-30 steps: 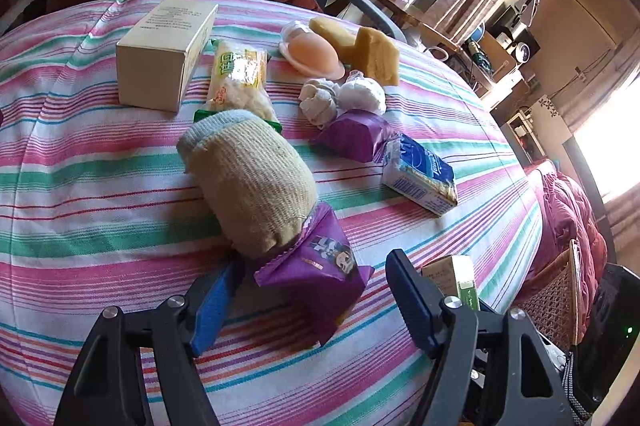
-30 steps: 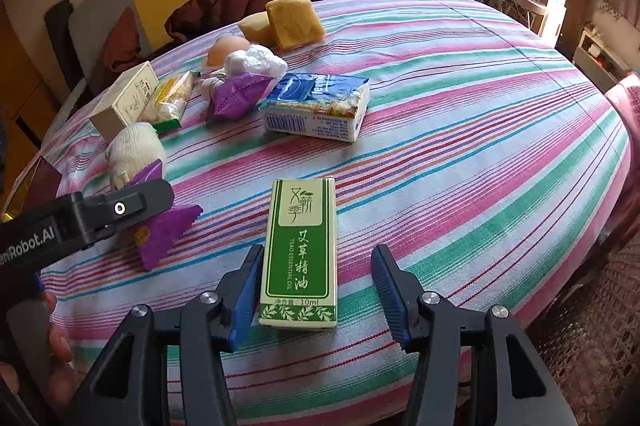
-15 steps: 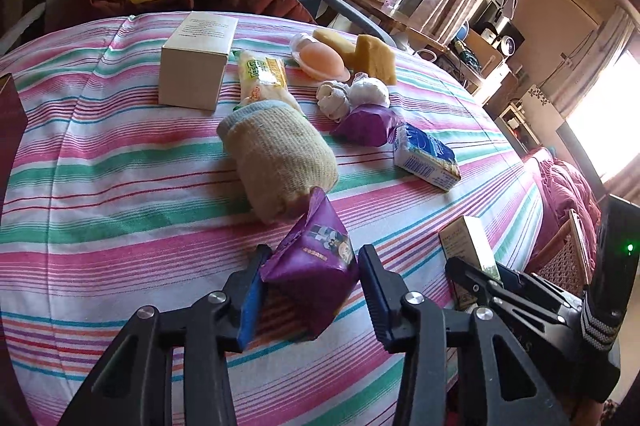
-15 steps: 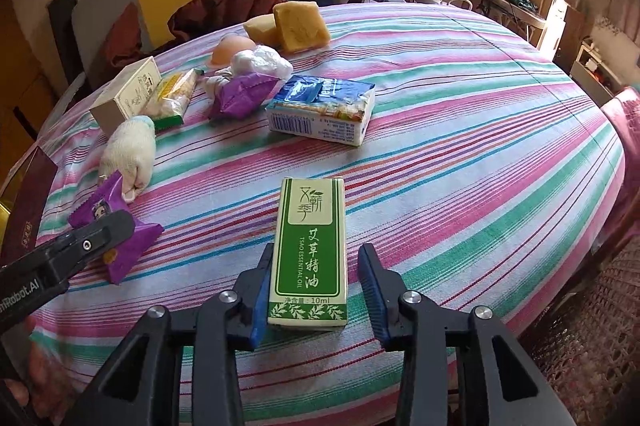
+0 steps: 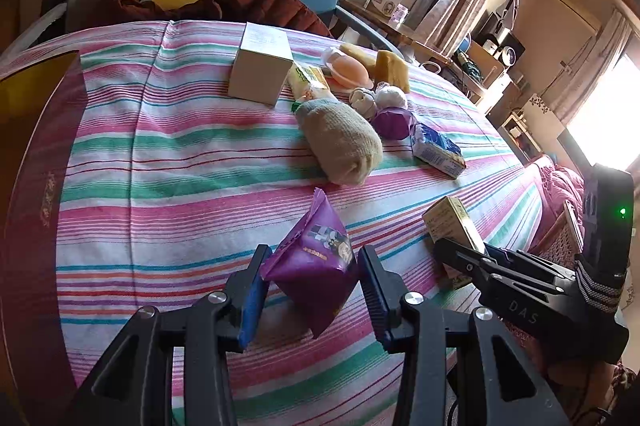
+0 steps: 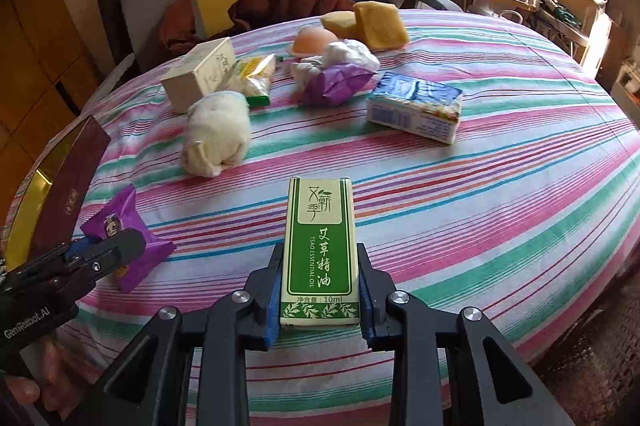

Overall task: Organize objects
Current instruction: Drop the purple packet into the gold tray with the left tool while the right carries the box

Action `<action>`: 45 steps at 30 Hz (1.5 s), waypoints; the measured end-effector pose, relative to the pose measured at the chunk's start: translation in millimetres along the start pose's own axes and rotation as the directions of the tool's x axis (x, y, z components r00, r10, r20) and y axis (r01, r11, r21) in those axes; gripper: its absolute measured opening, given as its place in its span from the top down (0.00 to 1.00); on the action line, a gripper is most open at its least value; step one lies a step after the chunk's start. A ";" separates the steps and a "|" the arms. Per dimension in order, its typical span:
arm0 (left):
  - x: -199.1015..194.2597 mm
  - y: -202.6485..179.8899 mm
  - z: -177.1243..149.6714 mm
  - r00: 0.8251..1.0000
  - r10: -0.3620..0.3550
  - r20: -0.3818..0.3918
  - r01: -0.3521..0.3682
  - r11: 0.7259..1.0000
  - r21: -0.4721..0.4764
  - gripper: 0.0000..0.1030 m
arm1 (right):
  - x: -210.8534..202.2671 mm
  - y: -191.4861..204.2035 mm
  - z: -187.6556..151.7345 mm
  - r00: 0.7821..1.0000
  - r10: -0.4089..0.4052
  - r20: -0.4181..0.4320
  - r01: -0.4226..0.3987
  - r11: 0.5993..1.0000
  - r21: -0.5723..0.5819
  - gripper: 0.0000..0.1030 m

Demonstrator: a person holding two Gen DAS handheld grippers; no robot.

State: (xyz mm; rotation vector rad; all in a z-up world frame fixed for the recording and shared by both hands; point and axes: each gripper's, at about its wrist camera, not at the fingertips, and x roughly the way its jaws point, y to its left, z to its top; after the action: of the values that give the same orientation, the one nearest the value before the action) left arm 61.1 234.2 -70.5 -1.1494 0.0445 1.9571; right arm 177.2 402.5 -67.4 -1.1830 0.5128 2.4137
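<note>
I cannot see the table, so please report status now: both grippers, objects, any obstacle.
Left gripper shut on purple snack packet. Right gripper shut on green essential oil box. Rolled sock ahead, clear of both.

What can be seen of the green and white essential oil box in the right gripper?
The essential oil box is a slim carton, cream at the edges with a green front panel, white Chinese characters, "TSAO ESSENTIAL OIL" and a leaf band at its near end. It looks like glossy cardboard, closed and undented. It lies lengthwise between the right gripper fingers, whose blue pads press its two long sides. It points away over the striped tablecloth; whether it is lifted off the cloth cannot be told.
</note>
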 end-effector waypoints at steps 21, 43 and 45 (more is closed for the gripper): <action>-109.8 91.4 8.7 0.985 0.088 0.151 -0.070 0.990 -0.119 0.57 | -11.3 82.2 6.1 0.988 0.147 0.048 -0.141 0.983 -0.118 0.70; -117.5 310.5 59.7 0.934 0.355 -0.026 -0.313 0.785 -0.535 0.55 | -22.7 229.3 34.5 0.930 0.367 -0.007 -0.348 0.876 -0.334 0.70; -119.5 322.8 61.0 0.931 0.364 -0.030 -0.312 0.750 -0.583 0.50 | -20.7 242.0 33.9 0.928 0.373 -0.023 -0.357 0.866 -0.351 0.69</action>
State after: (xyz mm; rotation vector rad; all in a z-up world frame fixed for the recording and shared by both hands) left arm -173.4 -24.9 -63.9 -1.5257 -0.4562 2.4381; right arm 44.7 209.1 4.3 -1.2584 0.3200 2.9484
